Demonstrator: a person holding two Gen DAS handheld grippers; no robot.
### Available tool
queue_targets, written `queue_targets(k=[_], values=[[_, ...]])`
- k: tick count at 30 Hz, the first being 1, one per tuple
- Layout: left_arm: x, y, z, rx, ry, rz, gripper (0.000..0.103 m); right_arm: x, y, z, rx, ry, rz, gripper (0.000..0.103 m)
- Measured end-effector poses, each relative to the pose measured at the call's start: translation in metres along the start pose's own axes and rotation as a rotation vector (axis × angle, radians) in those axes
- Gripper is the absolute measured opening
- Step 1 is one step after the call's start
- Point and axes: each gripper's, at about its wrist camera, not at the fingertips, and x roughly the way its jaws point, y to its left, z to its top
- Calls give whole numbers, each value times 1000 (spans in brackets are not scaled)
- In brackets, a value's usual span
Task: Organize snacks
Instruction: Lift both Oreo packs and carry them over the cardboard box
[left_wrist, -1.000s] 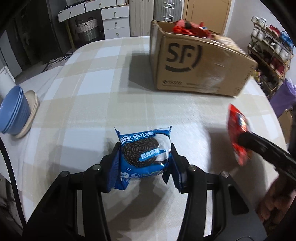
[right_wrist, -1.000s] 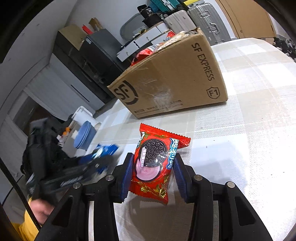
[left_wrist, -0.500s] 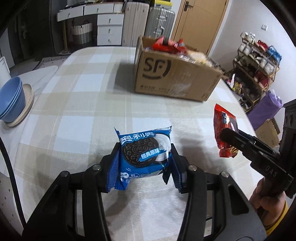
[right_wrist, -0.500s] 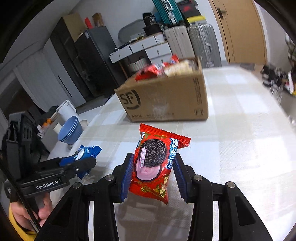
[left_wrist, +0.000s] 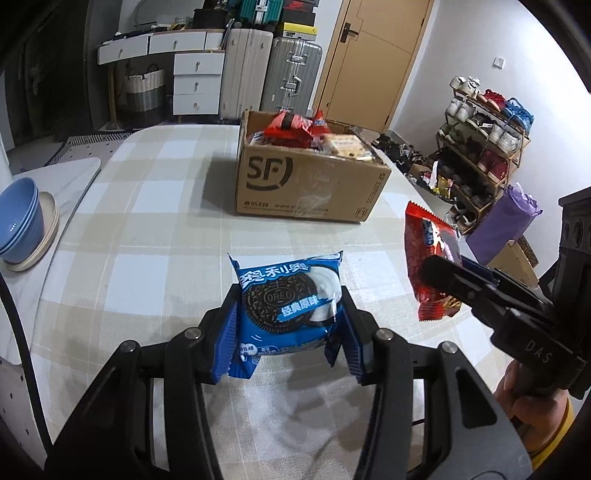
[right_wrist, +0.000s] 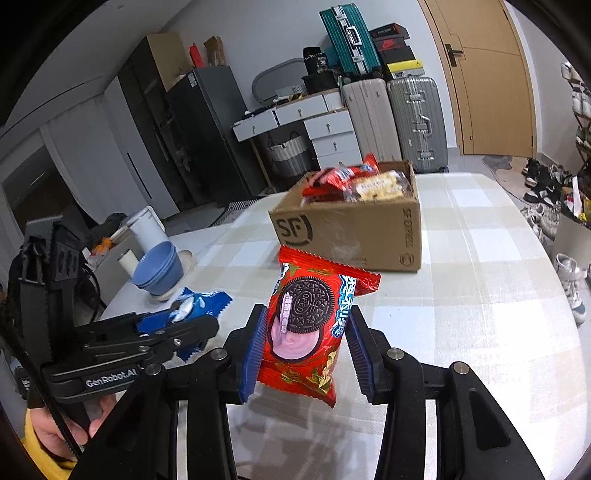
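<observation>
Checked table (left_wrist: 155, 229) is carrying a cardboard box (left_wrist: 306, 188), part-filled with snacks, well ahead. Left gripper (left_wrist: 288, 321) is clamping a blue cookie pack (left_wrist: 288, 299); right gripper (right_wrist: 306, 343) is clamping a red cookie pack (right_wrist: 310, 317), both aloft. Transport step, likely; next calls for reaching over the box rim and releasing.

Bare checked tablecloth (left_wrist: 155, 236) lies open between both grippers and the cardboard box (left_wrist: 306, 184), whose open top is heaped with snack packs (right_wrist: 351, 181); stacked blue bowls (left_wrist: 16, 218) sit at the far-left edge.
</observation>
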Motion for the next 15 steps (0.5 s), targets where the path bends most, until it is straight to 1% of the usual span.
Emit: queue_targets(k=[6, 11, 15], values=[[-7, 1, 21, 17, -25, -5, 46, -14, 11, 23, -28, -31, 26, 43], [-15, 2, 54, 62, -66, 11, 46, -32, 17, 60, -79, -75, 29, 43], [-16, 4, 87, 74, -94, 16, 46, -39, 17, 91, -116, -98, 8, 43]])
